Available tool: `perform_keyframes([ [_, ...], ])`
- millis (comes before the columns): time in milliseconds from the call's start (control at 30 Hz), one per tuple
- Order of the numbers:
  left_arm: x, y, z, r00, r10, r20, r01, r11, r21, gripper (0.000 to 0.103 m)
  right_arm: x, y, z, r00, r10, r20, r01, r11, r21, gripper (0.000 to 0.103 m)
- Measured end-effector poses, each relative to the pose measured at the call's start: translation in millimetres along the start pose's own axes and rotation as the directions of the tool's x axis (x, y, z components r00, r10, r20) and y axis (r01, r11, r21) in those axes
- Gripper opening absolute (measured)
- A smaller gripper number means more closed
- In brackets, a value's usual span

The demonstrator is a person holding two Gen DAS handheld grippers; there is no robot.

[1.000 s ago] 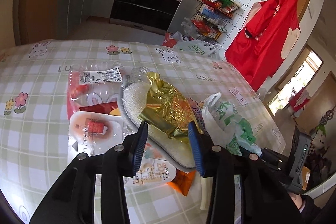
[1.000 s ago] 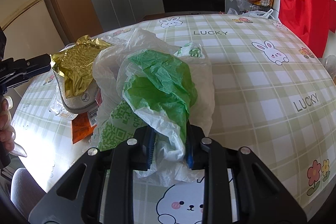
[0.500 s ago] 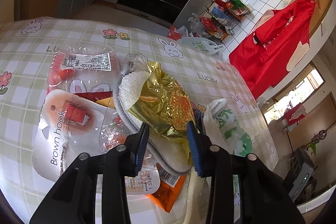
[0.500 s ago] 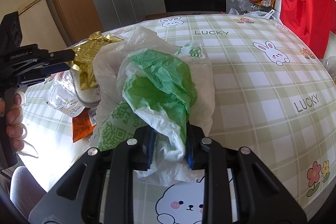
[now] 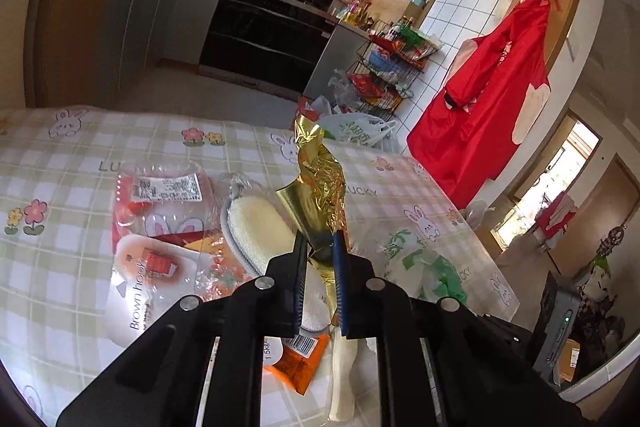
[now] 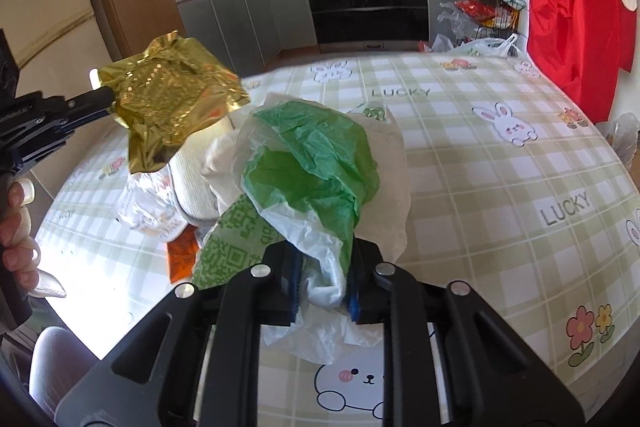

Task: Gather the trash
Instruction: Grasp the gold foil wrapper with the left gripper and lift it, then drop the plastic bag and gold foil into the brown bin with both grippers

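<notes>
A crumpled gold foil wrapper [image 5: 320,183] hangs in the air above the trash pile, pinched at its lower end by my left gripper [image 5: 320,247], whose jaws are still closing on it. The right wrist view shows the same gold wrapper [image 6: 168,107] lifted at the left, held by the left gripper [image 6: 108,105]. My right gripper [image 6: 323,259] is shut on a bunched green and white plastic bag [image 6: 316,163], which rests on the checked tablecloth [image 6: 500,187]. That bag [image 5: 424,263] lies to the right in the left wrist view.
Under the wrapper lie a white sponge pad [image 5: 256,227], a "Brown hook" blister pack [image 5: 148,267], a clear red-labelled packet [image 5: 160,195] and an orange packet [image 5: 300,359]. A person's hand [image 6: 16,227] grips the left tool. A red apron [image 5: 488,107] hangs beyond the table.
The left jaws have closed on the gold wrapper and lifted it off the white sponge pad. The right gripper has stayed clamped on the plastic bag and risen slightly.
</notes>
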State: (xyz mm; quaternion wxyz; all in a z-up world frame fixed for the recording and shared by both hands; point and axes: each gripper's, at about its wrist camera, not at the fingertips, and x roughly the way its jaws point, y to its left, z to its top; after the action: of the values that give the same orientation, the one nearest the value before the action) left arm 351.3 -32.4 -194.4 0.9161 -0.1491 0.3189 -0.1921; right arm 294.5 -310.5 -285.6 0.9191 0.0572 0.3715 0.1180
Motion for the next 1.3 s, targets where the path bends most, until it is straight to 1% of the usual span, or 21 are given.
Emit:
perform_keyframes([
  [133,-44,-11,7,0.996,0.033,0.082,-0.038,0.998,0.051,0.013,-30,12,13,0.998,0.002,0.055,-0.002,1.0,-0.006,0.02],
  [233,-77,-11,9,0.991,0.053,0.123,-0.06,0.996,0.058,0.013,-54,23,19,0.996,0.009,0.088,-0.007,1.0,-0.022,0.02],
  [333,-115,-10,6,0.982,0.082,0.17,-0.093,0.994,0.058,0.013,-77,34,24,0.993,0.016,0.12,-0.011,0.999,-0.043,0.02],
  [467,-157,-9,-4,0.973,0.109,0.202,-0.121,0.992,0.047,0.013,-107,52,24,0.988,0.034,0.15,-0.023,0.997,-0.074,0.02],
  [567,-189,-10,-15,0.966,0.126,0.225,-0.141,0.989,0.05,0.013,-127,68,18,0.986,0.052,0.161,-0.036,0.994,-0.1,0.02],
  [733,-237,-7,-37,0.958,0.147,0.247,-0.158,0.987,0.026,0.013,-155,95,-1,0.984,0.094,0.154,-0.073,0.988,-0.137,0.02],
  [967,-297,2,-72,0.948,0.172,0.269,-0.169,0.985,-0.034,0.013,-181,127,-35,0.982,0.158,0.104,-0.14,0.978,-0.157,0.02],
  [1100,-322,-2,-82,0.94,0.176,0.293,-0.171,0.984,-0.042,0.013,-189,140,-52,0.979,0.19,0.071,-0.177,0.971,-0.161,0.02],
  [1300,-345,-9,-90,0.932,0.174,0.318,-0.172,0.984,-0.032,0.013,-194,157,-72,0.97,0.244,0.015,-0.238,0.958,-0.162,0.02],
])
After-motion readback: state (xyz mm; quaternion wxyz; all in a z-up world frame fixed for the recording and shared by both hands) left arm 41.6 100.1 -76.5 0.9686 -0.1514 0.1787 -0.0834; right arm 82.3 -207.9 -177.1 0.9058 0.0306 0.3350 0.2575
